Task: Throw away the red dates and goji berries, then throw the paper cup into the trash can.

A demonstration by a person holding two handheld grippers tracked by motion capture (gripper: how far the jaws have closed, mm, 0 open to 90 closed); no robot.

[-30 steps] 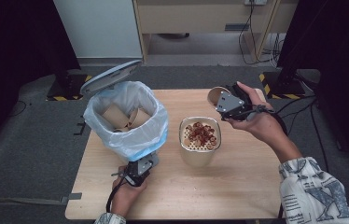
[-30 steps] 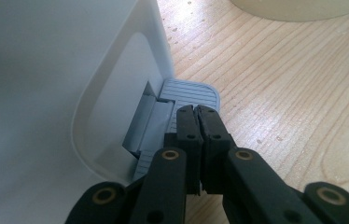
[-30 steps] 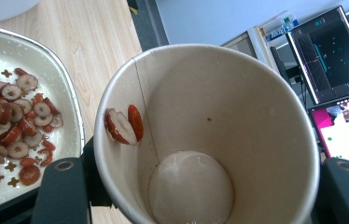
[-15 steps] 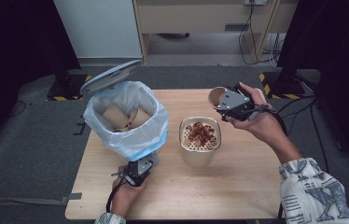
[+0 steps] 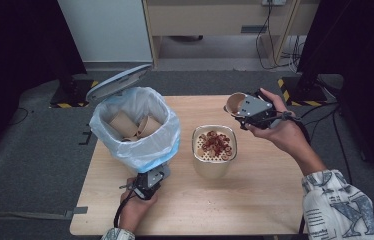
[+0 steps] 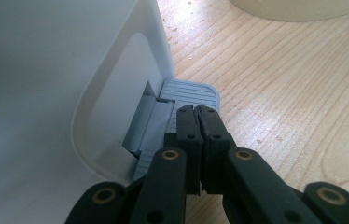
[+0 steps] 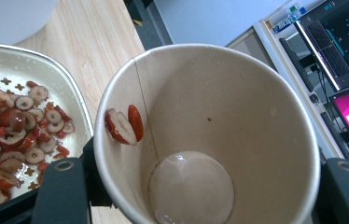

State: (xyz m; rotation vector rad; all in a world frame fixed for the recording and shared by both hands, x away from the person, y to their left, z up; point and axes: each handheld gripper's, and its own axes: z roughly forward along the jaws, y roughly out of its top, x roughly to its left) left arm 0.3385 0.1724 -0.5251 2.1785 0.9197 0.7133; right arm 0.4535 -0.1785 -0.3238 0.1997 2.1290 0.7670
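My left gripper (image 5: 147,182) is shut, and its closed tips (image 6: 197,112) rest on the grey ribbed pedal (image 6: 189,93) at the foot of the white bin (image 6: 46,70). The bin's lid (image 5: 117,82) stands open over a blue-white bag (image 5: 140,150) holding used paper cups (image 5: 125,122). My right gripper (image 5: 249,107) is shut on a paper cup (image 5: 235,102), tilted on its side above the table's far right. Inside that cup (image 7: 219,116), two red date slices (image 7: 125,125) cling to the wall. The right gripper's jaws (image 7: 205,182) press the cup from both sides.
A cream container with a perforated strainer (image 5: 214,145) full of date slices (image 7: 9,126) stands mid-table, just below and left of the held cup. The wooden table (image 5: 255,200) has bare room at front and right. Monitors (image 7: 336,42) stand beyond.
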